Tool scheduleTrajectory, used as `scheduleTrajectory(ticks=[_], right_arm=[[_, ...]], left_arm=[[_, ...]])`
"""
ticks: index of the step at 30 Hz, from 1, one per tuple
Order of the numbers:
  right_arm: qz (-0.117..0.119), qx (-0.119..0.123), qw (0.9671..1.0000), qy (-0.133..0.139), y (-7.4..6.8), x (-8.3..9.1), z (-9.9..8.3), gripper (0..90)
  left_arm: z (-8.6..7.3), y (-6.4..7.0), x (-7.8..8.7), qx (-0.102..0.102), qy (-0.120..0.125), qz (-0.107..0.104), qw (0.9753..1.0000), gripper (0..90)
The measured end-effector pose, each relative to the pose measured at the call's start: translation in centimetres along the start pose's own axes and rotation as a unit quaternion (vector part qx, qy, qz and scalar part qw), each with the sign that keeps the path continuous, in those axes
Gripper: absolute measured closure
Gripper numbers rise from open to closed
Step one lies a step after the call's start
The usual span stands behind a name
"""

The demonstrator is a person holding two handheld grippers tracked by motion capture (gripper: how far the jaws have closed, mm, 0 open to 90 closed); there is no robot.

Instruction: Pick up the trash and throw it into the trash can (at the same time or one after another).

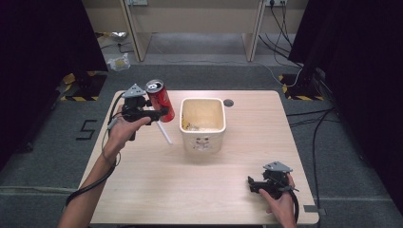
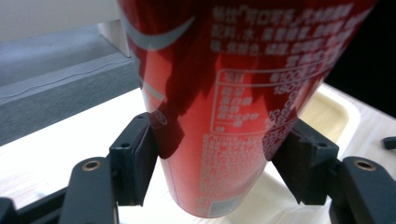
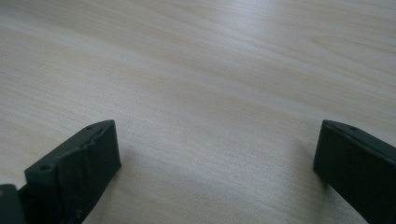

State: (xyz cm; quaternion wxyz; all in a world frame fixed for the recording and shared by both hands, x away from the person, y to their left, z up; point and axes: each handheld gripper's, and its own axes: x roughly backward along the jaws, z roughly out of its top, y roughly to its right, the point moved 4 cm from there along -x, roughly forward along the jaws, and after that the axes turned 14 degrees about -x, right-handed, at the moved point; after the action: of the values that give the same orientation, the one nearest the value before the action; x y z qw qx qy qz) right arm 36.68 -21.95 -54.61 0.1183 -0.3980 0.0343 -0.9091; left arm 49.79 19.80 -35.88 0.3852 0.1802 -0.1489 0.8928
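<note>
Left gripper: point(image 1: 164, 113) held above the far-left part of the table, its two black jaws pinching one red drink can low on its body, a pad pressed to each side.
Red can: point(image 1: 160, 99) one, lifted off the table and tilted, its silver top leaning toward the far left; it hangs just left of the tub. In the left gripper view the can point(image 2: 224, 102) stands between the jaws, white print on its side, with the tub's cream rim behind it.
White stick: point(image 1: 164, 132) one, thin, lying slantwise on the table under the left gripper, near the tub's left side.
Tub: point(image 1: 202, 139) one, cream, square with rounded corners, open-topped, standing at the table's middle toward the far side; some pale scraps lie inside.
Table: point(image 1: 190, 190) one, light wood, with one dark round hole just beyond the tub's far-right corner.
Right gripper: point(image 1: 252, 185) low at the near-right corner, jaws spread wide apart over bare wood with nothing between them.
</note>
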Motion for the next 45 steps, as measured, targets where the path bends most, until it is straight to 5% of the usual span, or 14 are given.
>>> scheduleTrajectory(ticks=[10,27,45], right_arm=[[0.001,0.0,1.0,0.0,0.0,0.0,0.0,0.7],[0.003,0.003,1.0,0.0,-0.1,0.0,0.0,0.7],[0.005,0.007,1.0,0.0,-0.2,0.0,0.0,0.7]], left_arm=[[2.4,2.5,-1.9,-0.015,0.01,-0.03,0.9994,34.2],[2.1,4.8,-5.9,-0.025,-0.01,-0.05,0.9984,34.0],[0.5,5.5,-7.7,-0.04,-0.051,-0.056,0.9963,33.7]])
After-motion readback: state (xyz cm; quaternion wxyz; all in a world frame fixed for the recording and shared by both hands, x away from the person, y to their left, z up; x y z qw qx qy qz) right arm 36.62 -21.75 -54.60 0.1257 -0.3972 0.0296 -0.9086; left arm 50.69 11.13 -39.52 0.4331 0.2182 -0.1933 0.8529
